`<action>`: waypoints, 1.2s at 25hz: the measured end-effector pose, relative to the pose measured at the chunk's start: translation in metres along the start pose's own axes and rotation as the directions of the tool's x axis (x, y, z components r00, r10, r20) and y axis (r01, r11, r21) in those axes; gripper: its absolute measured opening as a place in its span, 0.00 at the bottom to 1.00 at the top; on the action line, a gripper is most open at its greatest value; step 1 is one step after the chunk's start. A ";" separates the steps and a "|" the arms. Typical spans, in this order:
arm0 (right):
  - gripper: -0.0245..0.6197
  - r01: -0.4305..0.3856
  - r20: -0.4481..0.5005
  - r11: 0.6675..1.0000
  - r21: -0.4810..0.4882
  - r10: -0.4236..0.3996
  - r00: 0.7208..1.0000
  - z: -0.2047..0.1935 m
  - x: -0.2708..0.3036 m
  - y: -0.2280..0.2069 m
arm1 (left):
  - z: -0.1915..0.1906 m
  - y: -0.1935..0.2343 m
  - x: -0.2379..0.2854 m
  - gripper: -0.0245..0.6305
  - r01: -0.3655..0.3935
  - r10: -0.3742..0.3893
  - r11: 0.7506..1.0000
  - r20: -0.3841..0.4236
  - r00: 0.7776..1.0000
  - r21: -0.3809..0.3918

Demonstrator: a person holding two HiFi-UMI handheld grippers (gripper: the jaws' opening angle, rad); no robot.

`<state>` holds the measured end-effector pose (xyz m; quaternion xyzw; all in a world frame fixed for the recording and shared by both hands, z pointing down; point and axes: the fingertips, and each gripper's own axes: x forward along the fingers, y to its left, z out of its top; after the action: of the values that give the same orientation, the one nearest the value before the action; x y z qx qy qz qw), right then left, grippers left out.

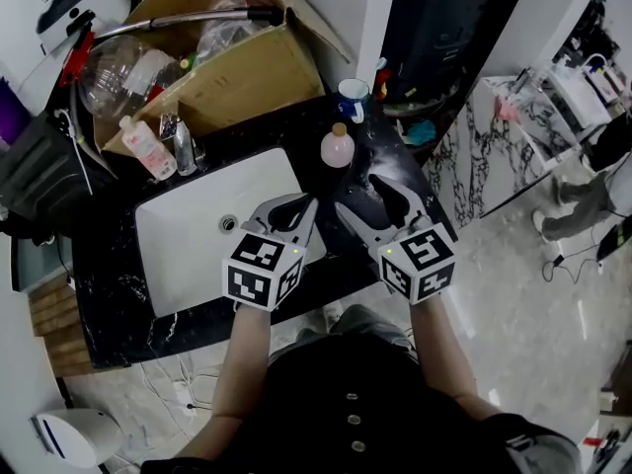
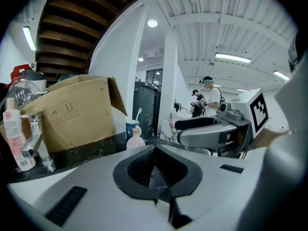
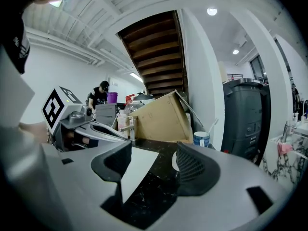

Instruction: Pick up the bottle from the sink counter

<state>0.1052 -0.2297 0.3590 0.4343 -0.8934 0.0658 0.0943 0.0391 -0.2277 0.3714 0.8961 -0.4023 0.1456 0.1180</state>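
Just ahead of the right gripper's tips, the pink bottle stands upright on the black sink counter. Its jaws stand well apart, nothing between them; the left gripper, alongside over the white basin, is closed and empty.

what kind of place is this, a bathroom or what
Likely a washstand in a workshop-like hall, not a home bathroom: a white sink set in a black marbled counter with a tap, toothbrush cup and pink bottle, but under an open staircase, beside a cardboard box of clutter.
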 end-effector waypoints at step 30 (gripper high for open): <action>0.48 -0.139 -0.038 0.990 0.012 0.139 0.990 -0.009 0.063 -0.050 | -0.003 0.033 0.060 0.07 -0.080 0.078 0.996 -0.038 0.996 -0.050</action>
<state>0.1075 -0.3067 0.3834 0.3700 -0.9192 0.0848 0.1046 0.0511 -0.2894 0.3985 0.8734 -0.4390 0.1560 0.1422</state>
